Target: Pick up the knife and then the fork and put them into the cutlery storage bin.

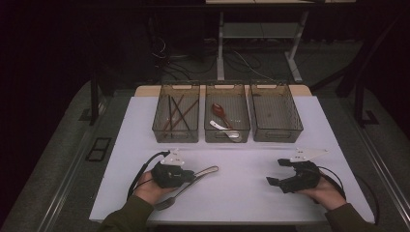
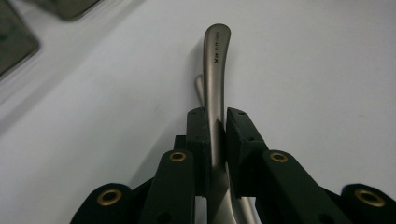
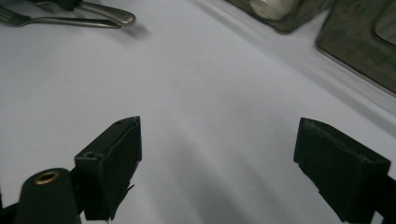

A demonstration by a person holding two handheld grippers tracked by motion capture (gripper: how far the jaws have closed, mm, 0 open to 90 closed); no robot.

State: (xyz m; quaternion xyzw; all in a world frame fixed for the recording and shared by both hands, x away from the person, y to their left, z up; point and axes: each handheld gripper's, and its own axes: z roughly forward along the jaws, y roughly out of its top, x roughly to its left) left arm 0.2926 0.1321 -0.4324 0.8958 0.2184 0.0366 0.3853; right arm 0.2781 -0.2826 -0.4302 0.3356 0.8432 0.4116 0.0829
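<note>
At the near left of the white table top, the left gripper is clamped on a metal utensil handle; both pads press its sides, handle runs fwd between the jaws w/ its rounded end sticking out past them. High view: same left gripper sits low over the table, handle end pointing right and a bit away from the person. A second piece of cutlery, a fork, lies just beside/under the held one; its far end reaches toward the near table edge. Whether the two touch can't be told. Person's left hand wraps the gripper body, cable looping off to the left.

Right gripper: jaws stand wide apart, nothing between them, bare table beneath. High view puts it at near right, well apart from the cutlery, jaws aimed left, right hand behind it.

Farther back, three clear bins in a row across the table. Left bin holds long thin dark and reddish sticks, prob. chopsticks. Middle bin holds a reddish spoon and a pale one. Right bin: contents too dim to tell.

Beyond the table, dark floor w/ cables and desk legs.
</note>
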